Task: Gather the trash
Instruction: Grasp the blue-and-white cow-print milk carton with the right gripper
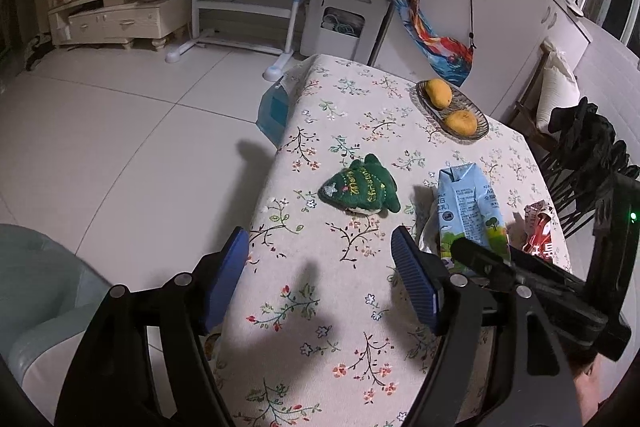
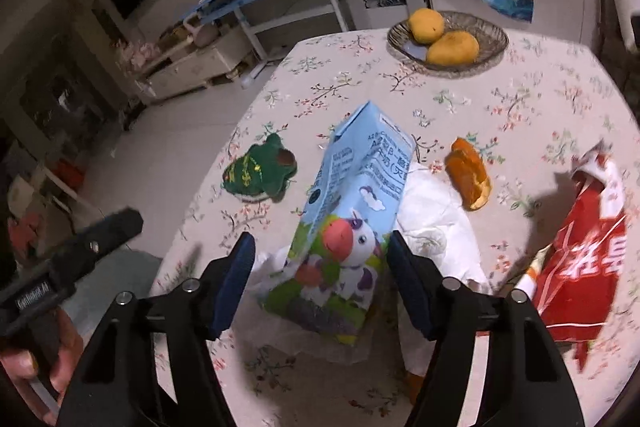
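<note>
Right gripper (image 2: pixel 320 279) up close, jaws partly open around the milk carton (image 2: pixel 352 219) standing on a napkin (image 2: pixel 436 223) on the table (image 1: pixel 320 339); only the right pad looks touching. An uneven squeeze could tip it. Left gripper (image 1: pixel 320 279) hangs wide open, empty.

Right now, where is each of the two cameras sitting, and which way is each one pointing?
Left wrist: on the left gripper, angled down over the floral table's near edge; its open blue fingers show, with the right gripper at right.
Right wrist: on the right gripper, angled down at the milk carton between its fingers; a hand holds the left gripper at left.
Shared: carton, green plush tree, mango dish, red wrapper.
</note>
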`<state>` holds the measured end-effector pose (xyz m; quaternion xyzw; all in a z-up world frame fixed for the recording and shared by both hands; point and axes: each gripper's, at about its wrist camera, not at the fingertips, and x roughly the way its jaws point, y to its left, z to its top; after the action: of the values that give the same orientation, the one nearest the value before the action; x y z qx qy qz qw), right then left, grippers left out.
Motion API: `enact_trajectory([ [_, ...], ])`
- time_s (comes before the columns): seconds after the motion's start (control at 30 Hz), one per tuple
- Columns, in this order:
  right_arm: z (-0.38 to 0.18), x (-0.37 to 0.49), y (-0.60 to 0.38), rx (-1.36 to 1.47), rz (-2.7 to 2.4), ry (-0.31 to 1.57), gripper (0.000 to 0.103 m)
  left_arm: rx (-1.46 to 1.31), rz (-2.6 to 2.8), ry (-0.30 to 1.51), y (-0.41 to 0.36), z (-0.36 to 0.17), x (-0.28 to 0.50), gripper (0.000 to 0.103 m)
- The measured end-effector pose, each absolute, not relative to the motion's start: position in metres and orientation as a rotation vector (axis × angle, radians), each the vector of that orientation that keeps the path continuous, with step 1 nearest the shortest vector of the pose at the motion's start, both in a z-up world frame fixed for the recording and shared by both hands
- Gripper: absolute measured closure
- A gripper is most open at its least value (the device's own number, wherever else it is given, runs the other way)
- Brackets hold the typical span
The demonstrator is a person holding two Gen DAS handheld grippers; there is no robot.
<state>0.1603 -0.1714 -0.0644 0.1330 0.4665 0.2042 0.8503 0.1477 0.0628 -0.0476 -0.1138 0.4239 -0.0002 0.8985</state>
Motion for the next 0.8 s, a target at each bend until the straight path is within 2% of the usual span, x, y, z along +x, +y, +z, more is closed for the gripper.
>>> enact_trajectory([
  [0.07,-0.068,0.164,-0.176,0.341,0.433,0.990,0.061,-0.236,-0.004,0.880,0.062,-0.048,0.149,0.032],
  [0.13,-0.068,0.166,-0.178,0.374,0.443,0.992,0.068,-0.229,-0.007,0.882,0.060,-0.048,0.150,0.032],
  [0.53,-0.010,0.102,-0.253,0.442,0.384,0.784,0.069,-0.181,-0.097,0.921,0.036,-0.056,0.149,0.031],
  [0.8,-0.048,0.054,-0.319,0.482,0.253,0.865,0.069,-0.055,-0.204,0.971,-0.014,-0.073,0.148,0.031],
])
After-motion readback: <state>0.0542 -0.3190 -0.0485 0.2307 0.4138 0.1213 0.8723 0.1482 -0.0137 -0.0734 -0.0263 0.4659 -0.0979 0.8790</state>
